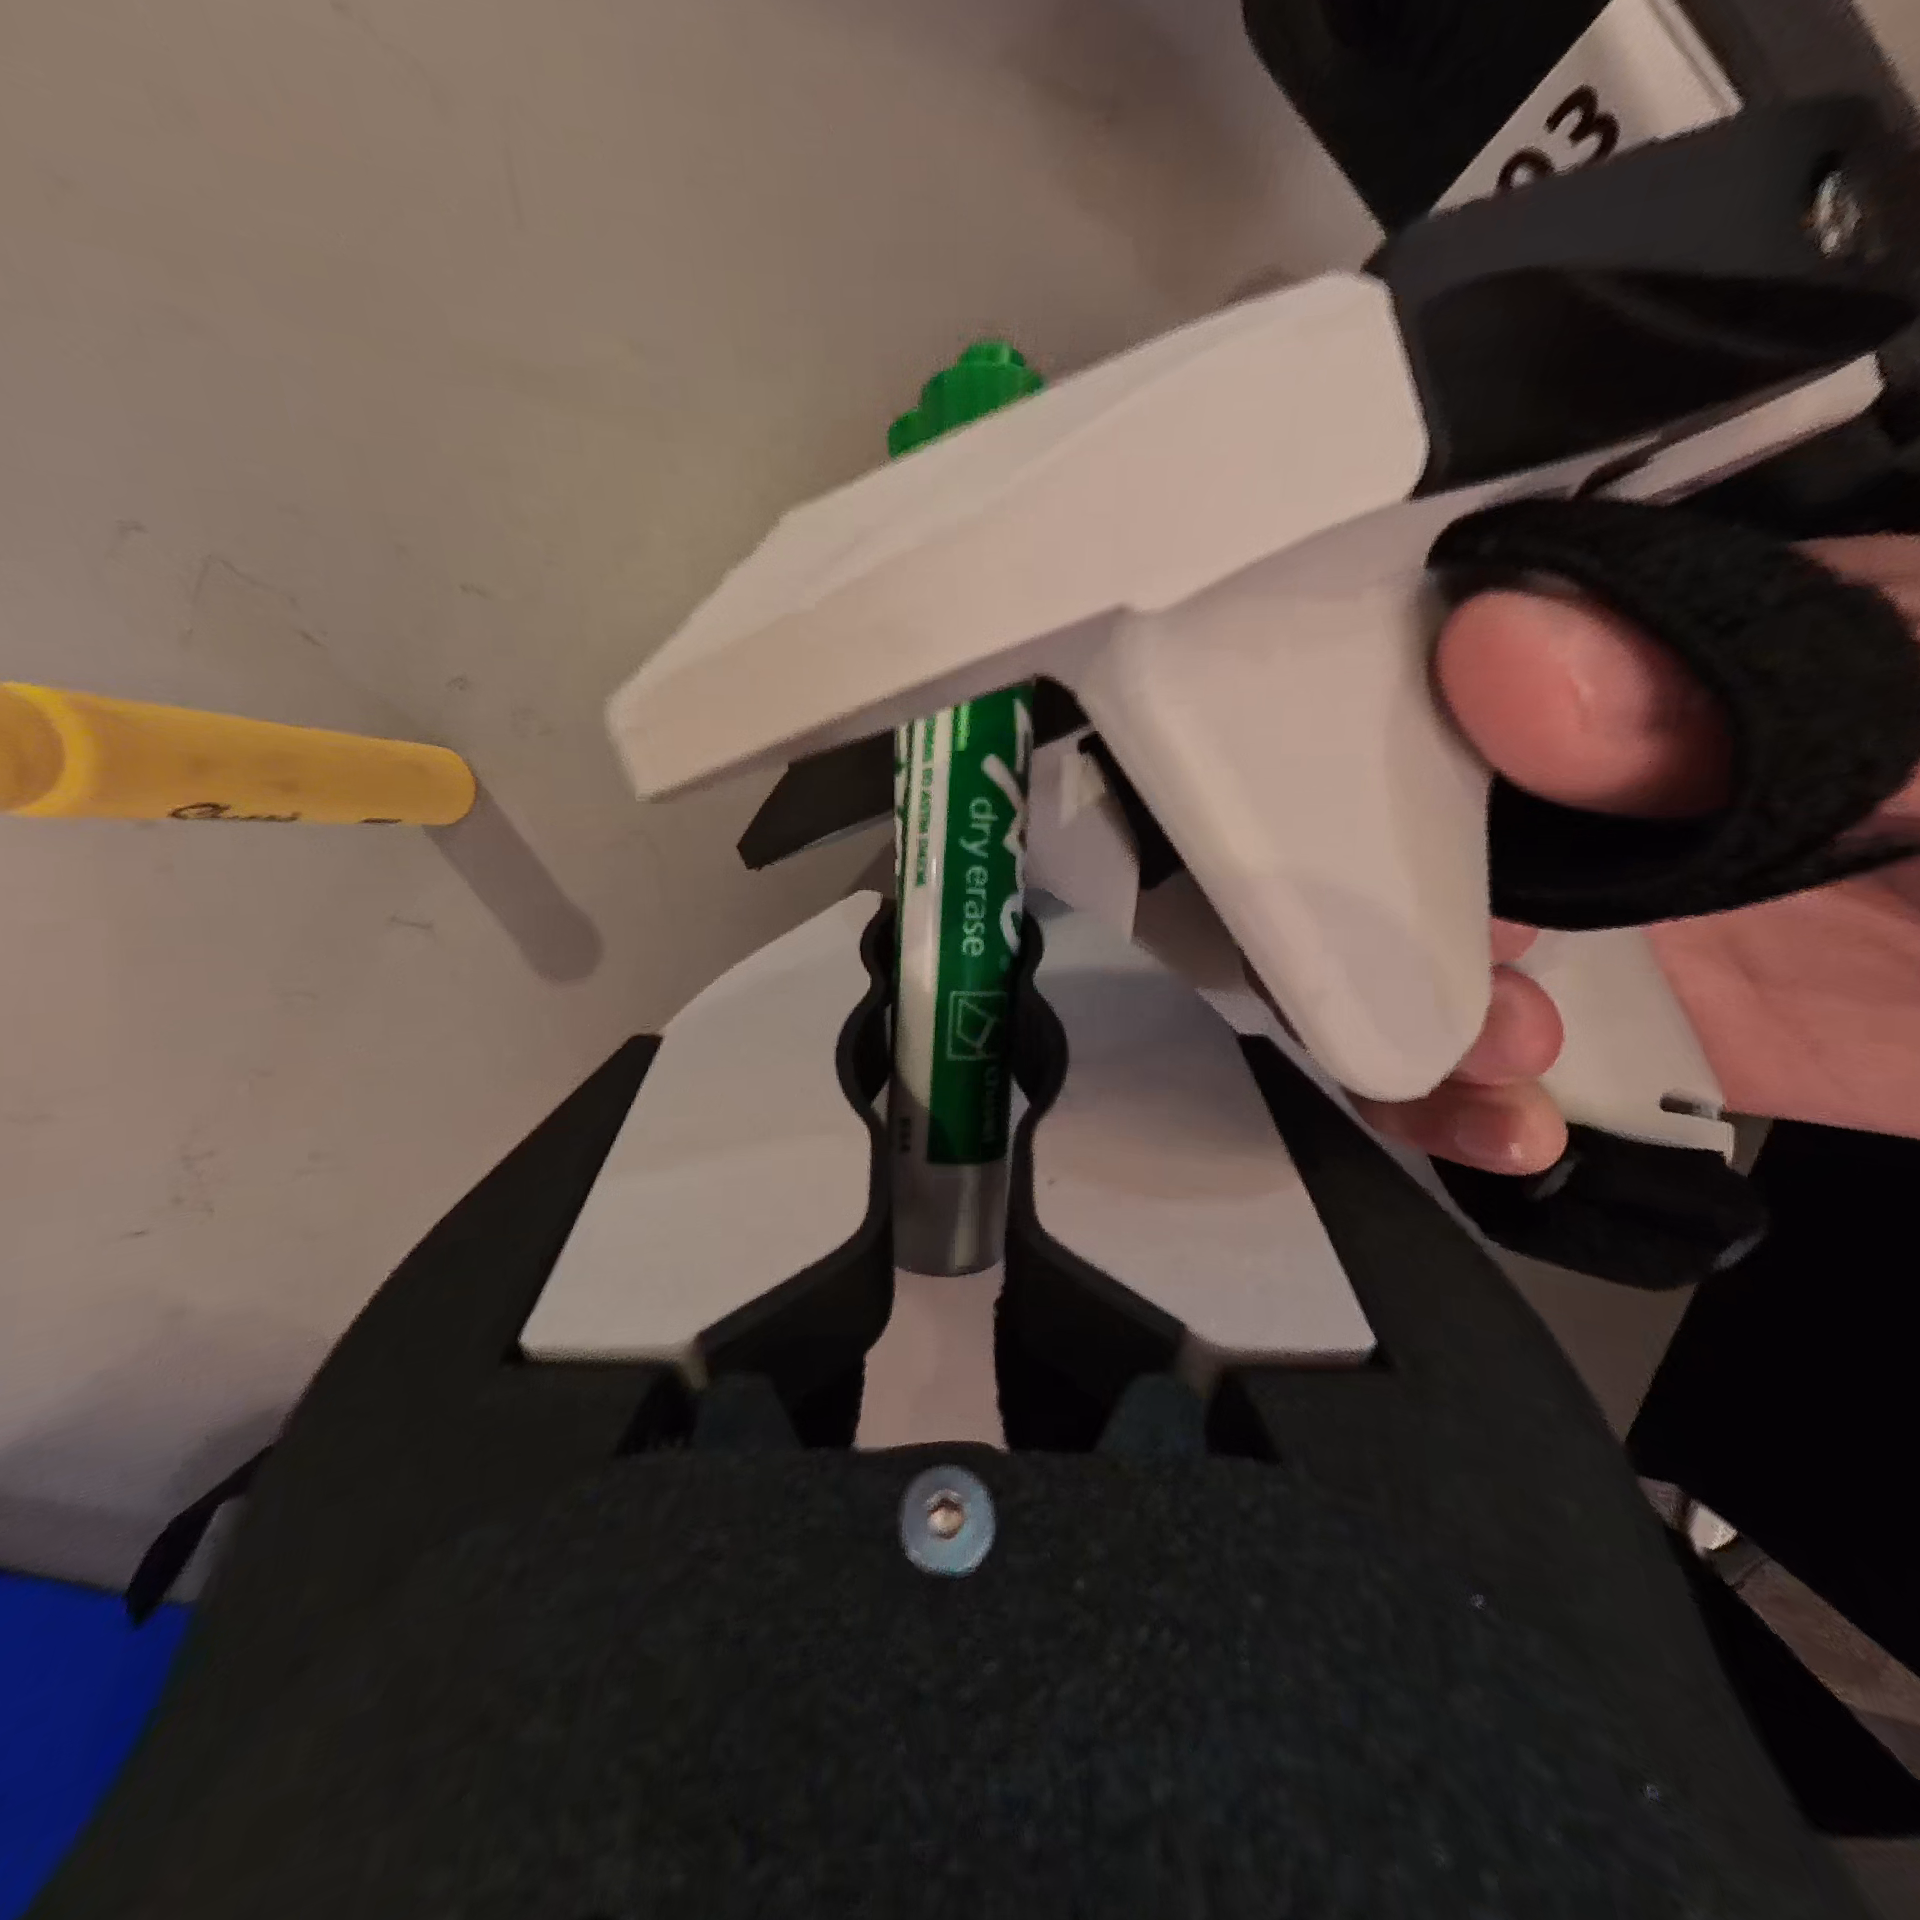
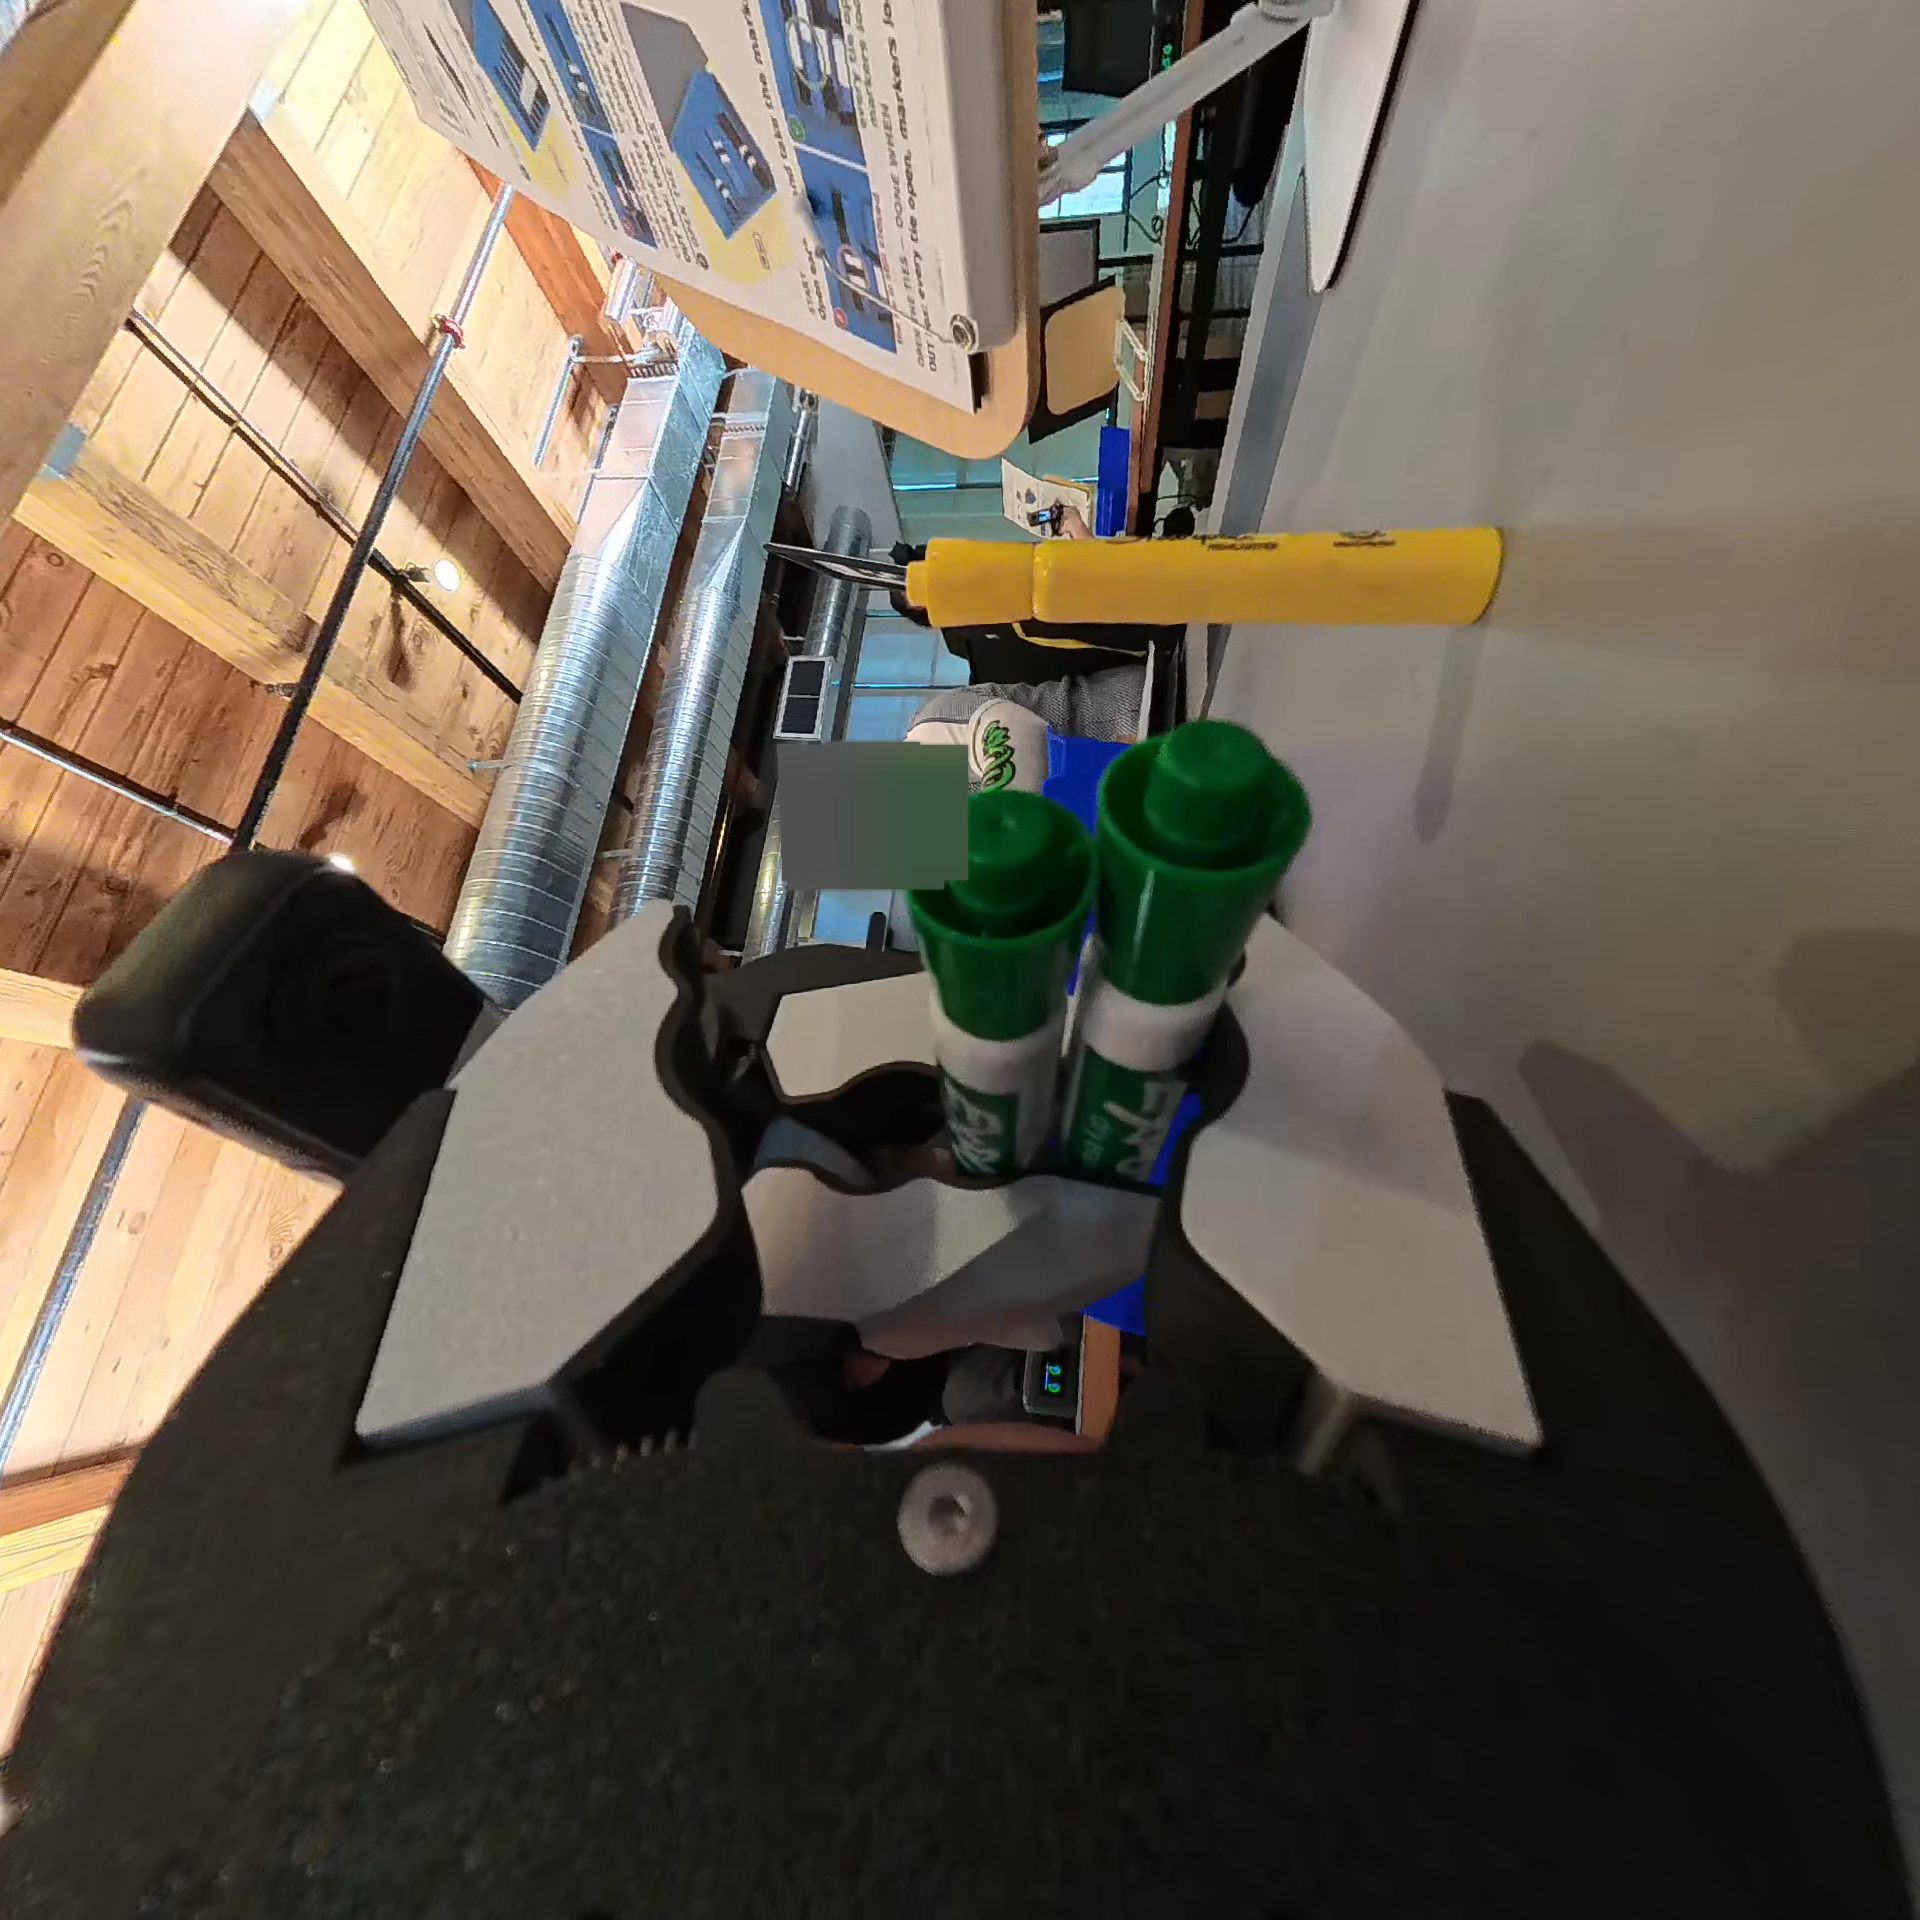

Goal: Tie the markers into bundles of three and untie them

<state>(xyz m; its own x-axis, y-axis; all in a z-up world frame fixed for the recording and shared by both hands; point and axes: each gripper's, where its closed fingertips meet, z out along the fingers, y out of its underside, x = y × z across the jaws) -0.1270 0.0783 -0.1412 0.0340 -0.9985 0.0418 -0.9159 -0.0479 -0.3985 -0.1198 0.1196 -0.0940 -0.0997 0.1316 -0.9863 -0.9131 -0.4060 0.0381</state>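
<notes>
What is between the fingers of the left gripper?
A green marker, clamped along the left gripper. Its green cap pokes out at the far end. The right gripper crosses over its middle and covers that part. Whether a second marker sits beside it cannot be seen here.

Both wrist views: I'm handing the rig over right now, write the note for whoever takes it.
Left gripper: shut on one green marker, seen in the left wrist view.
Right gripper: open, jaws around two green markers standing side by side; it crosses over the left gripper's marker.
Yellow highlighter: standing upright on the white table, apart from both grippers.
Done: green markers gathered between the grippers; how many in all is unclear.
Left: no tie visible, so bundling and untying remain.
</notes>
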